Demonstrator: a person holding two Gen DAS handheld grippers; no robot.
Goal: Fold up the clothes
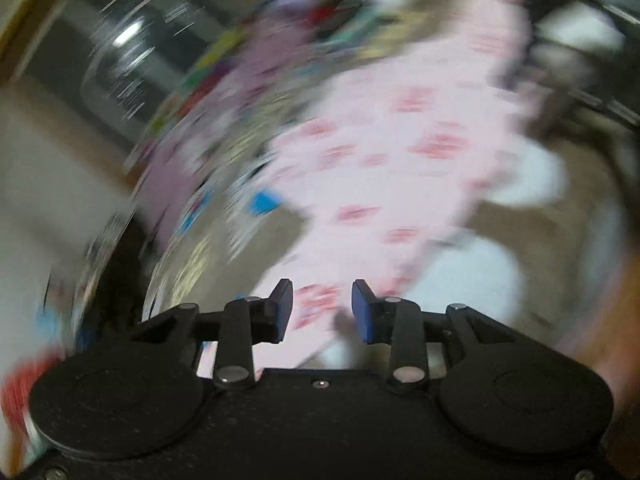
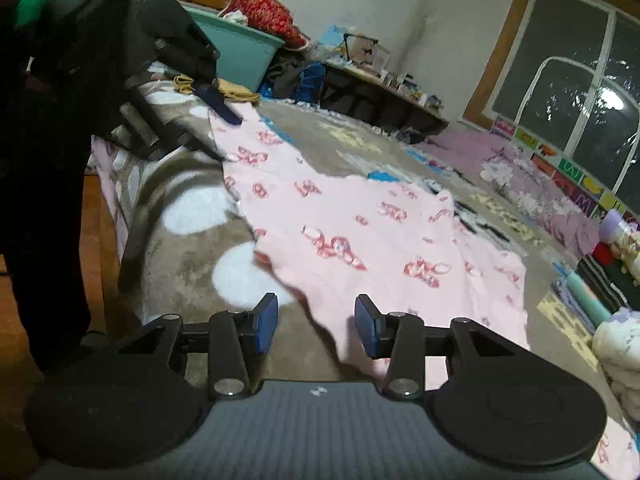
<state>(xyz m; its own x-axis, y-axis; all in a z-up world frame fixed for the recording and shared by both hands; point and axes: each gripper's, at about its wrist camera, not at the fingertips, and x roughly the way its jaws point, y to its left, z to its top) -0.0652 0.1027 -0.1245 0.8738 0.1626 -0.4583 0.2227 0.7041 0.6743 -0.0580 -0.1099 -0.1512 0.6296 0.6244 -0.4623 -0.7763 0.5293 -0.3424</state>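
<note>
A pale pink garment (image 2: pixel 360 240) with red prints lies spread flat on a grey-brown blanket (image 2: pixel 188 248) with white dots. My right gripper (image 2: pixel 316 320) is open and empty, just above the garment's near edge. My left gripper (image 1: pixel 322 306) is open, over the garment's end (image 1: pixel 380 168); its view is heavily motion-blurred. In the right wrist view the left gripper (image 2: pixel 224 114) hangs at the garment's far left corner, its blue fingers touching or just above the cloth.
A teal tub (image 2: pixel 240 52) with a red cushion stands at the back left. A low table (image 2: pixel 384 92) with clutter lines the far wall. Purple bedding (image 2: pixel 520 168) and folded cloth (image 2: pixel 616 344) lie at the right. A dark window (image 2: pixel 580 92) is behind.
</note>
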